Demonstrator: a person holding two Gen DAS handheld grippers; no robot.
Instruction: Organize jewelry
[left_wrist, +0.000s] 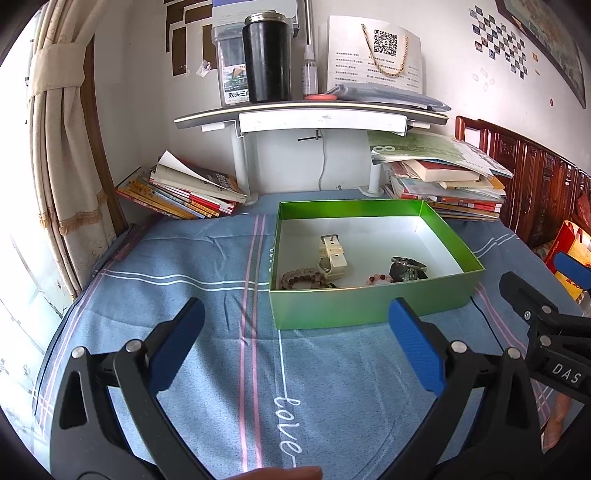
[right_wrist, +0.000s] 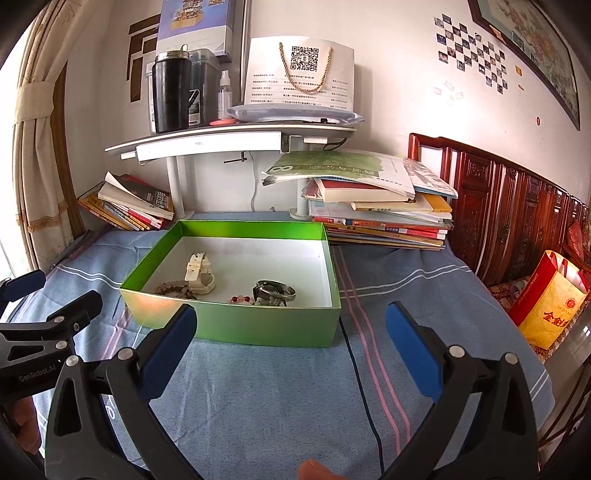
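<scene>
Two grippers of mine hang over the blue bedspread (left_wrist: 207, 369), both with fingers spread wide and nothing between them. My left gripper (left_wrist: 295, 325) points at the green box (left_wrist: 369, 302), which sits at about one o'clock from it; my right gripper (right_wrist: 291, 328) has the same box at eleven o'clock. Inside the box, a cream watch (left_wrist: 332, 254) lies toward the left, touching a brown bead bracelet (left_wrist: 303, 278) at its seven o'clock. A dark metal watch (left_wrist: 408, 267) rests near the front wall, with a pink and red bead bracelet (left_wrist: 378, 278) just beside it at nine o'clock. A black cable (right_wrist: 360, 376) runs across the cloth.
</scene>
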